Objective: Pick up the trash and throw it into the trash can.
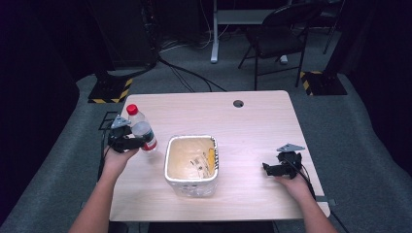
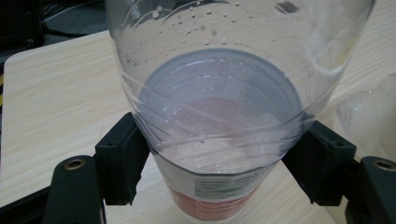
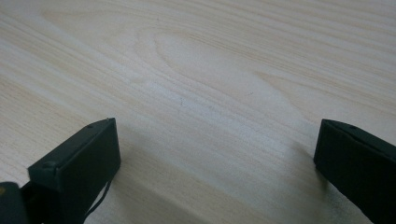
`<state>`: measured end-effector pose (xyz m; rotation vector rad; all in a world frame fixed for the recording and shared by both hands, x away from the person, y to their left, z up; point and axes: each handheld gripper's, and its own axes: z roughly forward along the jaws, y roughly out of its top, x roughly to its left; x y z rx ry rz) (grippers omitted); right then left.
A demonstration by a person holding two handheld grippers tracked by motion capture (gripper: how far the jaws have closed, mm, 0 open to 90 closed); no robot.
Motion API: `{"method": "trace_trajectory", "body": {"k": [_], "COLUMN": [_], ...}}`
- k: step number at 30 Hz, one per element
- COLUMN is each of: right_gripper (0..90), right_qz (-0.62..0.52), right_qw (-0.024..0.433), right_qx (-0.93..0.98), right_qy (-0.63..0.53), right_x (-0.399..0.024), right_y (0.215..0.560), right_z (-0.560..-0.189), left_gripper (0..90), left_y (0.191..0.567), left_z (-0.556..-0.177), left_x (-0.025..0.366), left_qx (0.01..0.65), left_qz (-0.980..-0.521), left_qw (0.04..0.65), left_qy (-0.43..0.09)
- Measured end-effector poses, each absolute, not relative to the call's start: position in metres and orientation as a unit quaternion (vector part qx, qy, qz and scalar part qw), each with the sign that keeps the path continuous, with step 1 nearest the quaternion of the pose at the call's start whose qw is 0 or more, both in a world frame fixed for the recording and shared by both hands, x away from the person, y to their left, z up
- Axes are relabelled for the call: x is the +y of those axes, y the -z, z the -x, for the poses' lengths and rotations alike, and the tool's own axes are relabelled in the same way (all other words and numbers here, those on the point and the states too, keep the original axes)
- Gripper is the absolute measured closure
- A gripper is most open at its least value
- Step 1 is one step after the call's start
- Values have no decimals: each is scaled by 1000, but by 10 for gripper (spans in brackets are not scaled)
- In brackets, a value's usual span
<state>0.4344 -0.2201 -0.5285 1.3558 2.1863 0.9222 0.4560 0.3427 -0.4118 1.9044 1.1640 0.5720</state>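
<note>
Our left gripper [image 1: 132, 142] clamps a clear plastic bottle [image 1: 142, 129] between its pads, red cap tilted up and away, red label low, and what may be a little water inside. Just right of it stands a white bin [image 1: 191, 165]. Our right gripper [image 1: 273, 169] rests spread open on the table [image 1: 252, 116], holding nothing.

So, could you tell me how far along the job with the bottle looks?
Done: the left gripper is shut on the red-capped bottle, tilted beside the bin. In hand: carrying it. Left: probably dropping it into the bin. The right gripper rests open over the table.
</note>
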Motion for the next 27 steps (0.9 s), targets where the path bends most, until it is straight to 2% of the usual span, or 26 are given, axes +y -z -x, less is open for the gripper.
{"method": "trace_trajectory", "body": {"k": [27], "right_gripper": [0], "right_qz": [-486], "right_qw": [204], "right_qx": [783], "right_qy": [-330], "right_x": [-220], "right_y": [529], "right_z": [-434], "left_gripper": [270], "left_y": [372], "left_z": [-430], "left_x": [336], "left_qx": [416], "left_qz": [-772], "left_qw": [430], "left_qy": [-216]}}
